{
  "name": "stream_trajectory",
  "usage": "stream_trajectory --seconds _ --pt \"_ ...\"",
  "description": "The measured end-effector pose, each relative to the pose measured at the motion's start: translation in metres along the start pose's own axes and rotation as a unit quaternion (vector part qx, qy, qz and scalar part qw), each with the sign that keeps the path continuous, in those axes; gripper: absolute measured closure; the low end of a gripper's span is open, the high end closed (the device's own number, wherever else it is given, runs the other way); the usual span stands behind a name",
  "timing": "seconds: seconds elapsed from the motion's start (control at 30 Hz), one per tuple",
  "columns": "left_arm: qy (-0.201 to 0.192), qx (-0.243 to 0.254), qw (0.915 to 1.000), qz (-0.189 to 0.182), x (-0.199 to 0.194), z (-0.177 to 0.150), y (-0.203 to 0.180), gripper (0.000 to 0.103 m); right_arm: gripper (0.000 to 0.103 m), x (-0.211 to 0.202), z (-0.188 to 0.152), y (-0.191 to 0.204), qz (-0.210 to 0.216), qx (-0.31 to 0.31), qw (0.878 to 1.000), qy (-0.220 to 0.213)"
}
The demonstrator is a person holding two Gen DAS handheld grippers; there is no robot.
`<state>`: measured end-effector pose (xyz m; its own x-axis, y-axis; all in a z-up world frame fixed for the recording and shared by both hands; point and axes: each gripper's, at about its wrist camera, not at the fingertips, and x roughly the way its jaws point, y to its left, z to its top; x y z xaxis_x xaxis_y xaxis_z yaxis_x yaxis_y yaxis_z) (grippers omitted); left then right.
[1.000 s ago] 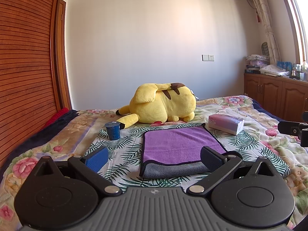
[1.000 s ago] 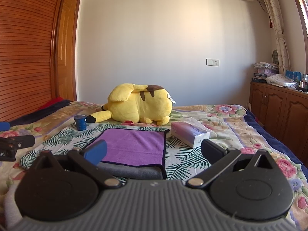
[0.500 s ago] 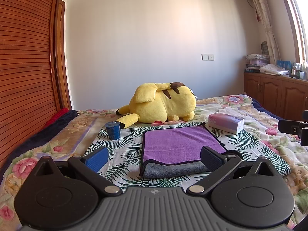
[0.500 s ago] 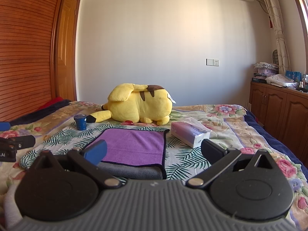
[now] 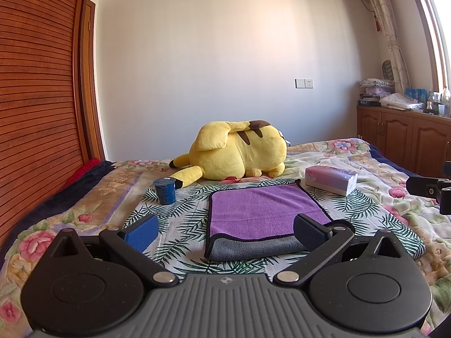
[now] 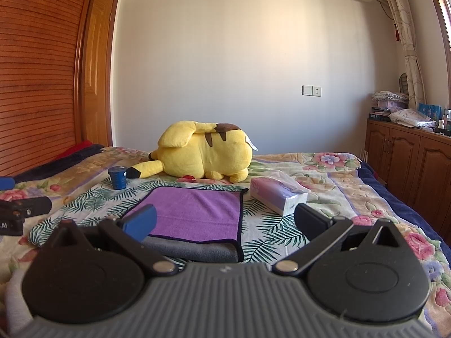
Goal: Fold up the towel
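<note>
On the bed [image 5: 375, 166], a leaf-print cloth [image 5: 186, 217] was spread over the floral cover, and the towel [image 5: 262, 211] lay on that cloth, near its middle. Behind the towel, well apart from it, sat a yellow plush toy [image 5: 239, 152]. A tissue pack [image 5: 331, 178] lay just beside the towel's far right corner; a small blue cup [image 5: 165, 190] stood to its left, apart.

Towel state: purple face up, grey underside showing as a doubled layer along the near edge [image 6: 194, 249]. It appeared folded over at least once, edges roughly square. Whether a further fold was wanted could not be told; judged as either finished or one fold short.

Left gripper [image 5: 225, 229]: jaws spread wide, grasping nothing, held above the bed just short of the towel's near edge. Right gripper [image 6: 222, 219]: likewise spread and empty, in front of the towel's near right corner. Neither pad touched the fabric, as far as both wrist views showed.

If another fold remained, both near corners were within easy reach.
</note>
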<state>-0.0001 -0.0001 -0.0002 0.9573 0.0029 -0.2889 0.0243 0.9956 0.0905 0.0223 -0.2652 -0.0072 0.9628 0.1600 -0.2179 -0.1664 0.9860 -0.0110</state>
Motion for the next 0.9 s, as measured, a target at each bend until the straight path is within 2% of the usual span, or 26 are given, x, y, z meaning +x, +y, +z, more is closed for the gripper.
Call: stream_trajectory --seconds 0.4,0.7,0.9 --pt "0.005 0.003 1.0 -0.001 0.002 0.0 0.002 0.016 0.0 -0.001 0.002 0.008 0.0 0.0 1.0 0.001" --pt "0.021 0.014 0.9997 -0.002 0.005 -0.004 -0.004 0.016 0.0 0.005 -0.004 -0.006 -0.003 -0.003 1.0 0.008" --pt "0.031 0.02 0.9993 -0.005 0.01 -0.004 -0.007 0.016 0.0 0.007 -0.001 0.002 -0.008 -0.007 1.0 0.019"
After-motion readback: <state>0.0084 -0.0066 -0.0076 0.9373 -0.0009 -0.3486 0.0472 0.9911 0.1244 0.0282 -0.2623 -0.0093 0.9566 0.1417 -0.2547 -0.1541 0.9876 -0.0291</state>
